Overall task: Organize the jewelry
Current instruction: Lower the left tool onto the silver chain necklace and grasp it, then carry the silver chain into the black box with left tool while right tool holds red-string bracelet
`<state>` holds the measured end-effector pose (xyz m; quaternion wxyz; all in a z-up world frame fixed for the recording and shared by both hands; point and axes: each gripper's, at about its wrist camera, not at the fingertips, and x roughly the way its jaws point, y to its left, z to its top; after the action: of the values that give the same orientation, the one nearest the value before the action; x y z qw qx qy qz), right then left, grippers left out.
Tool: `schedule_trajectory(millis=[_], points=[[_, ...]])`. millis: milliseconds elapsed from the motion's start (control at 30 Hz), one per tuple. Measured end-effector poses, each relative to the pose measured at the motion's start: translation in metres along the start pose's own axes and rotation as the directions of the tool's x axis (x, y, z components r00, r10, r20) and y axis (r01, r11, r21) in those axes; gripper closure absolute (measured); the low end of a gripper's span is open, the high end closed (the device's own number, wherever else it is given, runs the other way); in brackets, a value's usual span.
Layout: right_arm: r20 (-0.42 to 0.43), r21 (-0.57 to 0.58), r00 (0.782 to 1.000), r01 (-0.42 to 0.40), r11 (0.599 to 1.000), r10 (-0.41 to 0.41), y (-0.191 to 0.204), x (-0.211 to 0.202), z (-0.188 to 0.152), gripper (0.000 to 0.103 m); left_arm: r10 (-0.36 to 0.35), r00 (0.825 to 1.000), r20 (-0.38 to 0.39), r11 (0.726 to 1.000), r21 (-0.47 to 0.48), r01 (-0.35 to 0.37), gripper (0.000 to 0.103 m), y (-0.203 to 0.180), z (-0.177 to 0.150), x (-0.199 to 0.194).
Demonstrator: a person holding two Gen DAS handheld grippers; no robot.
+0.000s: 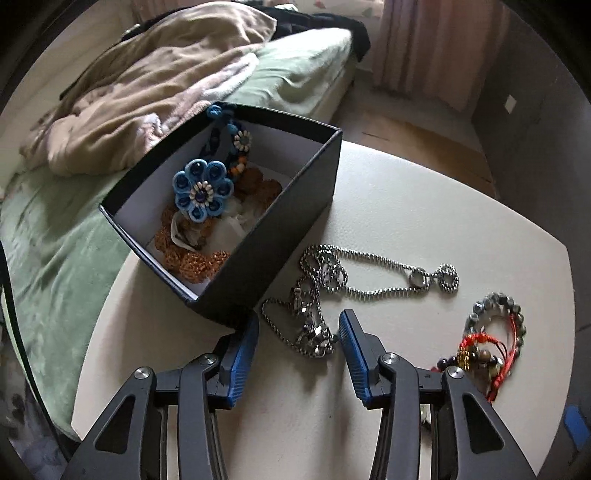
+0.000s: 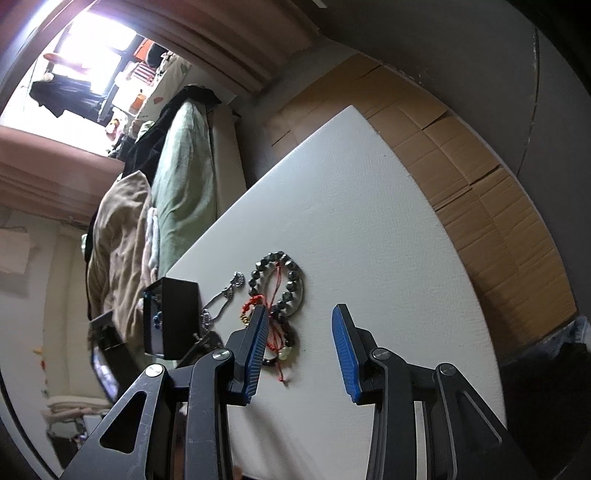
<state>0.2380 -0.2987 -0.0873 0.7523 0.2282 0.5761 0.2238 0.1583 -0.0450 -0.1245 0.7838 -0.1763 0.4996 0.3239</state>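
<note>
Our left tool, jaws apart, straddles the limp, slippery steel chain; we'd pinch its bunched clasp end.

A white table stands beside a bed with a green sheet. On the bed lies a crumpled beige blanket, with dark clothes beyond it. Pink curtains hang past the bed, over brown flooring.
</note>
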Motion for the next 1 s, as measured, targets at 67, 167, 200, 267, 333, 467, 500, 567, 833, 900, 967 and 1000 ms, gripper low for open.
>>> schedule_trajectory(millis=[67,167,200,267,333,467,500,567,833,900,967,1000], points=[[-0.002,-0.006,1.0,-0.009,1.0,0.009,0.003,0.0,0.0,0.066,0.003,1.0,-0.003,1.0,-0.012,-0.003,0.056,0.0,0.002,0.001],[-0.006,-0.02,1.0,-0.011,1.0,0.011,0.004,-0.002,0.0,0.066,-0.012,1.0,-0.003,0.999,-0.031,0.012,0.073,0.006,0.003,0.002],[-0.007,-0.024,1.0,-0.011,1.0,0.011,0.004,-0.002,0.0,0.066,-0.013,1.0,0.001,1.0,-0.024,0.013,0.086,0.008,0.003,0.002],[-0.012,-0.032,1.0,-0.01,0.999,0.009,0.004,-0.001,0.0,0.066,-0.031,1.0,-0.002,0.999,-0.01,0.031,0.086,0.01,0.004,0.003],[-0.018,-0.041,1.0,-0.009,0.999,0.009,0.004,0.0,-0.002,0.066,-0.043,0.999,-0.008,0.999,0.016,0.043,0.086,0.012,0.004,0.002],[-0.033,-0.067,0.999,-0.006,0.998,0.004,0.01,0.007,-0.005,0.066,-0.082,0.996,-0.024,0.996,0.044,0.083,0.087,0.018,0.0,0.0],[-0.036,-0.078,0.999,0.0,0.997,-0.003,0.012,0.01,-0.006,0.066,-0.092,0.995,-0.03,0.994,0.052,0.093,0.087,0.019,-0.002,-0.001],[-0.041,-0.097,0.999,0.009,0.995,-0.013,0.015,0.016,-0.008,0.066,-0.118,0.992,-0.04,0.99,0.069,0.12,0.087,0.023,-0.003,-0.004],[-0.062,-0.195,0.995,0.06,0.979,-0.074,0.033,0.043,-0.016,0.067,-0.22,0.975,-0.023,0.965,0.143,0.221,0.087,0.037,0.001,-0.029],[-0.057,-0.22,0.994,0.082,0.972,-0.096,0.037,0.048,-0.018,0.068,-0.237,0.971,-0.019,0.96,0.151,0.237,0.087,0.042,0.004,-0.035],[-0.055,-0.24,0.992,0.097,0.966,-0.113,0.039,0.053,-0.018,0.069,-0.253,0.967,-0.011,0.955,0.157,0.251,0.087,0.046,0.008,-0.041],[-0.053,-0.253,0.991,0.104,0.962,-0.122,0.041,0.056,-0.018,0.071,-0.261,0.965,-0.005,0.952,0.164,0.258,0.087,0.047,0.011,-0.045]])
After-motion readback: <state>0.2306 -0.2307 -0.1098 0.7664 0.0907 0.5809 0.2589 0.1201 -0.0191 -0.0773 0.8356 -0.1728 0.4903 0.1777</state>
